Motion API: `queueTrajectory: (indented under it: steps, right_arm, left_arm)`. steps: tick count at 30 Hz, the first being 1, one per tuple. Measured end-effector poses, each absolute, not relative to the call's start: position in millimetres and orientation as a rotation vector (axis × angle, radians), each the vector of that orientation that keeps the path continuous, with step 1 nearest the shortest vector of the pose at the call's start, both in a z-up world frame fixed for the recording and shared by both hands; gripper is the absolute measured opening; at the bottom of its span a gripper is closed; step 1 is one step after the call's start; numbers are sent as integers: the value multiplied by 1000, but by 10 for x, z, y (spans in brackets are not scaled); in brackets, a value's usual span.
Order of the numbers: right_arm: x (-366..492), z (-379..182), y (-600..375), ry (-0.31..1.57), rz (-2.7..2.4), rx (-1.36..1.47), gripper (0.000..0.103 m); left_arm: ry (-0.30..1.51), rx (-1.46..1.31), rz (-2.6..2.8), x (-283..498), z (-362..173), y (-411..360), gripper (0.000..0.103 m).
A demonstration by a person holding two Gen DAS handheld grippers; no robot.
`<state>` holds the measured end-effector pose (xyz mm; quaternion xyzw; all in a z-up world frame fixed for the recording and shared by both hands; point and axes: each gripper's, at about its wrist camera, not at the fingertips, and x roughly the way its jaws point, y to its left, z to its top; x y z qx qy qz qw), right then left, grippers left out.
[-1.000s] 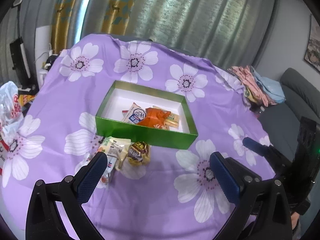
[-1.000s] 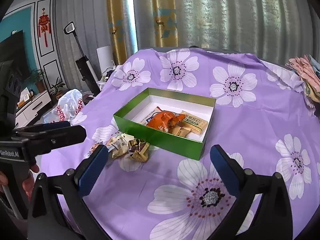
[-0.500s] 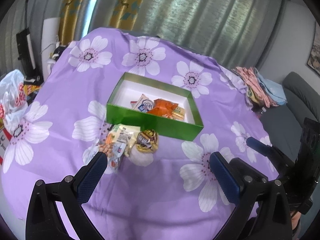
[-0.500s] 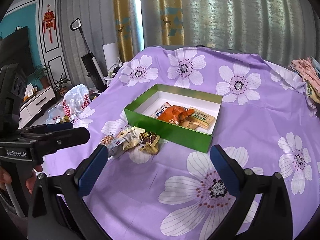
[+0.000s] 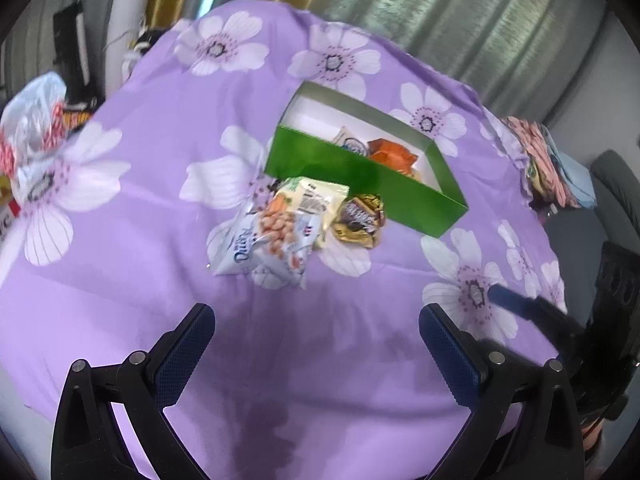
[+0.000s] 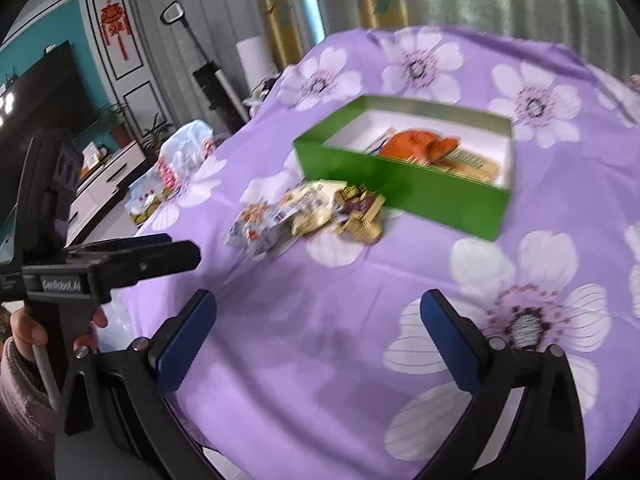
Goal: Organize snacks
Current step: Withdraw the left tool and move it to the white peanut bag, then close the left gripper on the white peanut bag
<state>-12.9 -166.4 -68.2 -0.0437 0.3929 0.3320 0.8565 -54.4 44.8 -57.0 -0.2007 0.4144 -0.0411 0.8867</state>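
A green box (image 5: 360, 184) (image 6: 404, 190) sits on the purple flowered cloth with an orange packet (image 5: 392, 154) (image 6: 416, 146) and other snacks inside. In front of it lies a small pile: a white peanut packet (image 5: 272, 240) (image 6: 260, 228), a pale packet (image 5: 316, 200) and a gold-brown packet (image 5: 360, 220) (image 6: 360, 216). My left gripper (image 5: 316, 344) is open and empty, above the cloth, short of the pile. My right gripper (image 6: 318, 328) is open and empty, nearer the table's front. The left gripper also shows at the left of the right wrist view (image 6: 120, 260).
A white plastic bag (image 5: 32, 120) (image 6: 180, 156) lies at the table's left edge. Folded clothes (image 5: 548, 164) sit at the far right. A TV cabinet and a vacuum stand beyond the left side. The right gripper's finger (image 5: 516, 304) shows at the right.
Both grippers have pulled back from the box and shifted left, so the box and pile look farther away. Both stay open. The snacks have not moved.
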Motion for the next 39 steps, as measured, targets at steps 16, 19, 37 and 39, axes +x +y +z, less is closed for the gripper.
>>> queueTrajectory:
  steps: [16,19,37,39]
  right_arm:
    - [254,-1113,-930,931,900,-18,88]
    - [370,-1195,-761,958,903,-31,78]
    - [633,-1343,-494,1002,907,-92,35]
    - [613,-1338,-491,993,908,-111,35]
  left_arm:
    - [882,-491,-103,-87,-874,876,101]
    - [880,-488,-122,21,-897,892,101]
    - [927,-546,-205,207,-1110,906,53]
    - [927,-545,-194,187,-1090,889,52]
